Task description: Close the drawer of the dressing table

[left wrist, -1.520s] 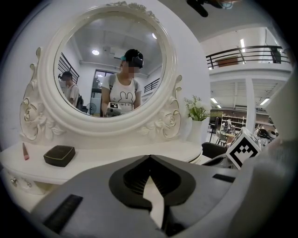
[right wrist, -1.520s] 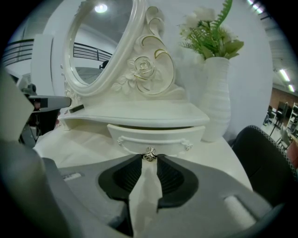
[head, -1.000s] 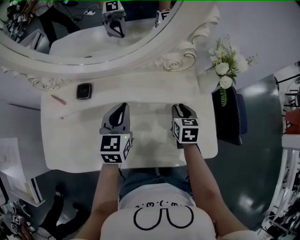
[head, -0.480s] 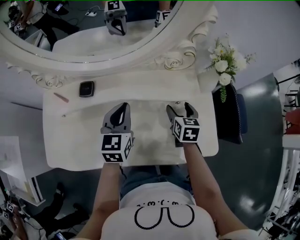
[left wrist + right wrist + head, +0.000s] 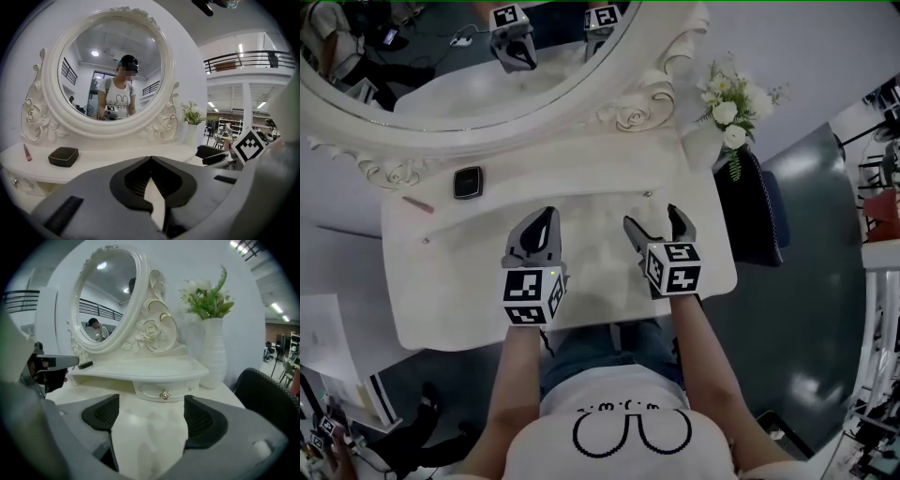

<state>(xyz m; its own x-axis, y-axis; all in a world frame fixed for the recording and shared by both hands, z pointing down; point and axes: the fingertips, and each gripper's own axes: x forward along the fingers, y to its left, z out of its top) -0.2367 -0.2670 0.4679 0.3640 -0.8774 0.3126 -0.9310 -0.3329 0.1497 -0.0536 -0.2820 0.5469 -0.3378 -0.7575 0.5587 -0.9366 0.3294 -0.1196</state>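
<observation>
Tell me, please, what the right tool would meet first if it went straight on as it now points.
Probably the drawer, at its gold knob; depth is unclear, so the tabletop might come first. The right tool has just been opening its jaws, nothing between them.

Even overhead light, soft shadows, fisheye-warped dark edges.
</observation>
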